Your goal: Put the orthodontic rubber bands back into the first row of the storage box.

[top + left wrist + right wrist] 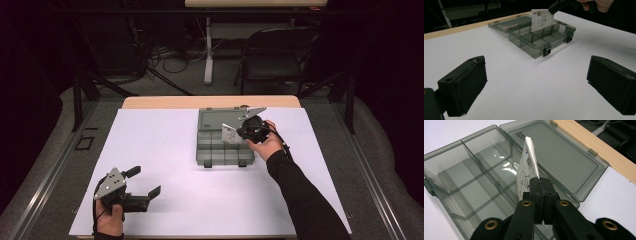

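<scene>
A smoky grey plastic compartment box (220,150) (529,40) (456,182) lies open on the white table cover, its lid (212,119) (559,157) flat behind it. My right gripper (243,131) (540,186) is shut on a small white card (230,133) (542,18) (527,167) with a drawn animal and a printed code. It holds the card upright over the box's right rear compartments. My left gripper (147,182) (536,85) rests open near the table's front left, facing the box, with nothing between its fingers.
A white sheet (165,150) covers the table, with a wooden edge (210,101) at the back. Beyond the table stand a black chair (272,55), a desk leg and cables on the floor.
</scene>
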`<state>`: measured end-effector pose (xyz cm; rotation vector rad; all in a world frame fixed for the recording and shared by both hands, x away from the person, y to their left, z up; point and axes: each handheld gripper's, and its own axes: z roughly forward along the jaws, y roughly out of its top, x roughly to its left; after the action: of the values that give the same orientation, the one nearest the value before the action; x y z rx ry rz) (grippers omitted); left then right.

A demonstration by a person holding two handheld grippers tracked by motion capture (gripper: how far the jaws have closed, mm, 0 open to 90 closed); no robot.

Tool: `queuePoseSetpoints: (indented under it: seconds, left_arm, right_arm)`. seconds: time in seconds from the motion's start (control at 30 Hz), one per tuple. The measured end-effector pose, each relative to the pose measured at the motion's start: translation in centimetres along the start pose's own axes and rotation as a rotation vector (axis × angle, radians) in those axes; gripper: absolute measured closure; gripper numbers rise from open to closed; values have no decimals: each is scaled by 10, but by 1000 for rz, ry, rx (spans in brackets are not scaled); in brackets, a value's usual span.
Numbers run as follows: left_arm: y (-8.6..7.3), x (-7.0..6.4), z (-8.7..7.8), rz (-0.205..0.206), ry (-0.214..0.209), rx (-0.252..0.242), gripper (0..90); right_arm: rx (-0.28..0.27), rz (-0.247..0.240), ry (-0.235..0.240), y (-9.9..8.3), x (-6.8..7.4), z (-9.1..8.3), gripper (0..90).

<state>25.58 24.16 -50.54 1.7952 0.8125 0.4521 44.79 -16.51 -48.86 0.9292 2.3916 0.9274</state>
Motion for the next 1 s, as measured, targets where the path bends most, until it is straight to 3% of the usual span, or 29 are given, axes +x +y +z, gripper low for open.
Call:
queuePoseSetpoints:
  seconds: [0.23,0.6,1.0]
  left_arm:
    - [0,0,0,1,0,1,29]
    - [0,0,1,-2,-1,1,29]
    - [0,0,1,-3,1,1,29]
  right_arm:
    - [7,6,-12,0,-1,1,883]
    - [6,42,-56,1,-1,0,579]
    - [-22,76,-72,2,-1,-3,428]
